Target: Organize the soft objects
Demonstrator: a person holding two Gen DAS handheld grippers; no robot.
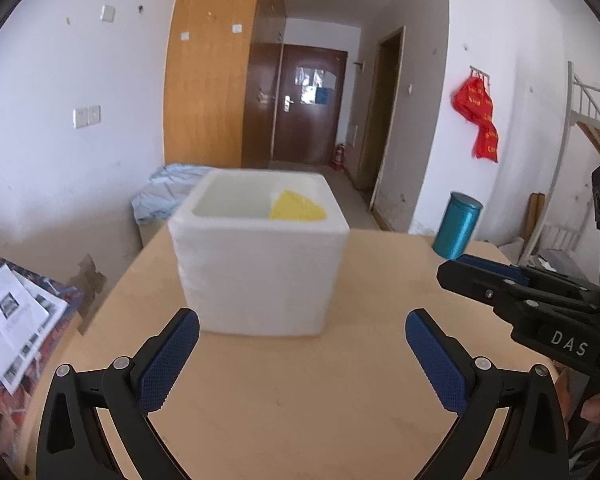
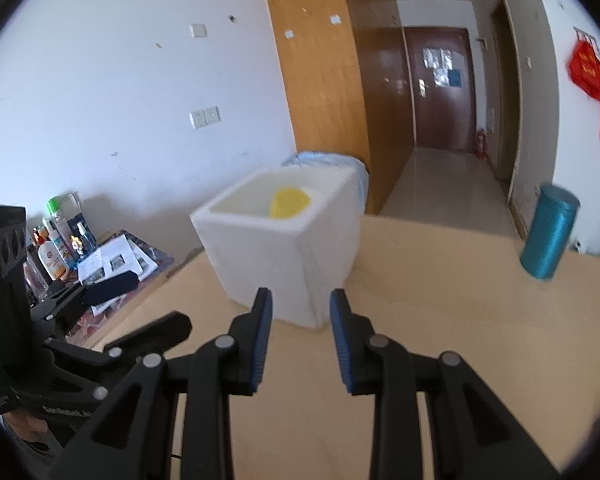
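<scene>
White letters "DAS" stand on the black body of the right gripper [image 1: 454,270] at the near right (other print is too blurred to read).

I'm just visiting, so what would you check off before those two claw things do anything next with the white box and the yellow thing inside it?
1. Left gripper open, holding nothing: ok.
2. Right gripper open, holding nothing: ok.
3. Yellow soft object inside the white foam box: ok.
4. Box upright on the wooden table: ok.
5. Teal canister standing apart from the box: ok.
6. More soft objects left to sort: cannot tell.
</scene>
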